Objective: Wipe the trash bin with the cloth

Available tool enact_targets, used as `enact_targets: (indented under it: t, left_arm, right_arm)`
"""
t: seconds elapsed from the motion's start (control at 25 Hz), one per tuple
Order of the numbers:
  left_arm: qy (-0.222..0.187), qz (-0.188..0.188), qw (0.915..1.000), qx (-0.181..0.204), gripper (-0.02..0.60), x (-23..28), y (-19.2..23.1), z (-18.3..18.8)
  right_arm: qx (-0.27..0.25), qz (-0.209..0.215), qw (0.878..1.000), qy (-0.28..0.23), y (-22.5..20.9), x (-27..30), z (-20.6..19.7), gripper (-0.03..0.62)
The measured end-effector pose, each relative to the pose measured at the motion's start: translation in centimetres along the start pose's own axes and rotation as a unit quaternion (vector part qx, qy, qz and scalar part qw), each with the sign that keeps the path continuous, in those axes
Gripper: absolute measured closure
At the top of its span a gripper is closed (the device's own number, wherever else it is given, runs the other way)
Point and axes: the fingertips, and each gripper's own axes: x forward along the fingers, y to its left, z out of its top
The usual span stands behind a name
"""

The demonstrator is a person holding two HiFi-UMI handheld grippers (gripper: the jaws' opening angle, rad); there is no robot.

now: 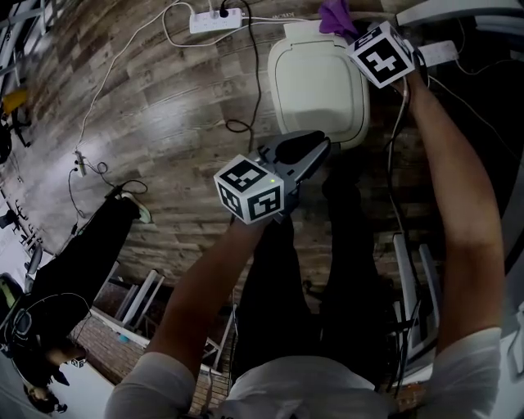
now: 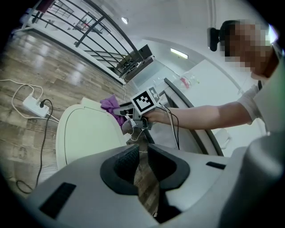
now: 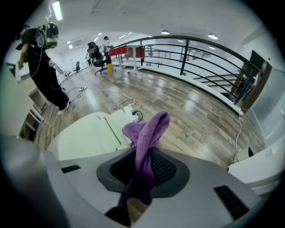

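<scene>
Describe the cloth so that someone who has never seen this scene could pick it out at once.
On the wood-plank floor stands a cream trash bin. At its far edge in the head view, the right gripper clamps a purple knitted cloth between its fingers. It is the only purple thing in sight.

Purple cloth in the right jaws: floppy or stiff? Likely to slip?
Likely floppy: the cloth bunches and folds over itself beyond the right gripper jaws. Probably light. Its knit-looking surface should grip rather than slide.
</scene>
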Motion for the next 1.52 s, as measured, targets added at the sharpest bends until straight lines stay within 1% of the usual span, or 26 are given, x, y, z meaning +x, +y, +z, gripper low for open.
enact_targets:
  t: [0.08, 0.12, 0.28, 0.6, 0.96, 1.16, 1.52]
  left_arm:
    - [-0.001, 0.001, 1.0, -0.002, 0.52, -0.3, 0.2, -0.1]
    - [-0.002, 0.001, 1.0, -0.003, 0.52, -0.3, 0.3, -0.1]
    - [-0.003, -0.005, 1.0, -0.006, 0.52, 0.0, 0.2, -0.3]
    - [0.005, -0.014, 0.9999, -0.003, 0.52, 0.0, -0.1, -0.8]
    - [0.018, -0.022, 0.9996, 0.003, 0.52, -0.5, -0.9, -1.8]
    - [0.029, -0.027, 0.9992, 0.012, 0.52, -1.0, -1.4, -2.0]
    - [0.05, -0.032, 0.998, 0.019, 0.52, -0.8, -1.7, -3.0]
  right_arm:
    - [-0.038, 0.007, 0.999, 0.013, 0.6, 0.1, -0.5, 0.503]
    - [-0.045, 0.008, 0.999, 0.018, 0.7, 0.2, -0.8, 0.503]
    - [-0.042, 0.007, 0.999, 0.029, 0.6, -0.1, -2.2, 0.503]
    - [-0.081, 0.005, 0.996, 0.045, 1.7, -1.1, -4.2, 0.503]
    - [-0.073, 0.002, 0.995, 0.063, 3.2, -2.6, -7.2, 0.503]
    - [-0.073, 0.001, 0.995, 0.073, 4.5, -3.5, -8.9, 0.503]
    - [-0.06, 0.009, 0.994, 0.089, 6.9, -4.5, -11.9, 0.503]
